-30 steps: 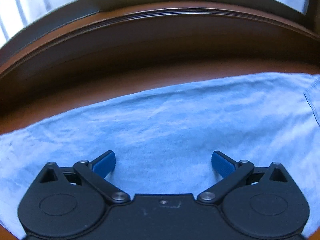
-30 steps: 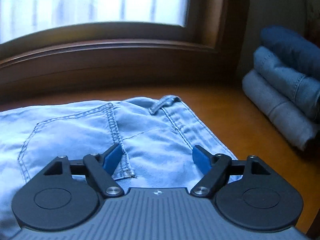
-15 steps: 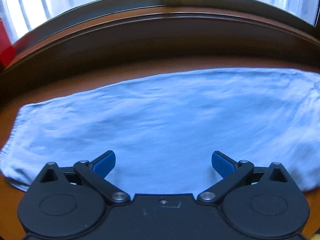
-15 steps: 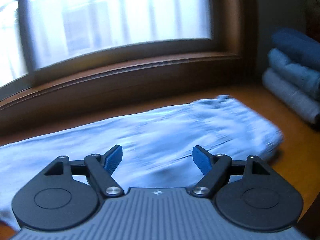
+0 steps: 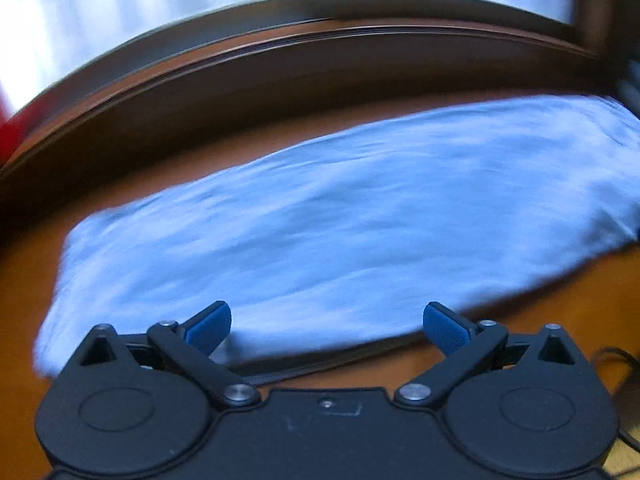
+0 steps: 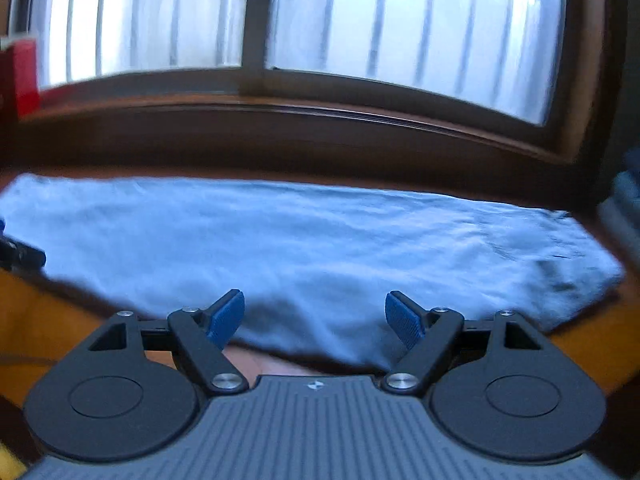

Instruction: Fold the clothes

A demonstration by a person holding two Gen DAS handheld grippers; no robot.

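A pair of light blue jeans (image 5: pixel 340 220) lies flat and lengthwise on the brown wooden table (image 5: pixel 248 148), folded into one long strip. In the right wrist view the same jeans (image 6: pixel 304 248) stretch from the left edge to the right, with pocket stitching near their right end. My left gripper (image 5: pixel 327 322) hovers open over the near edge of the jeans, with nothing between its blue pads. My right gripper (image 6: pixel 314 314) also stands open above the near edge, holding nothing. A dark part of the left gripper (image 6: pixel 20 254) shows at the far left of the right wrist view.
A wooden sill and window (image 6: pixel 320 40) run along the far side of the table. A red object (image 6: pixel 24 76) stands at the back left. Folded clothes (image 6: pixel 624 200) are stacked at the right edge, blurred. A dark cable (image 5: pixel 616 360) lies near the front right.
Both grippers have pulled back towards the near edge and shifted sideways, so the whole length of the jeans now shows. Both stayed open and empty.
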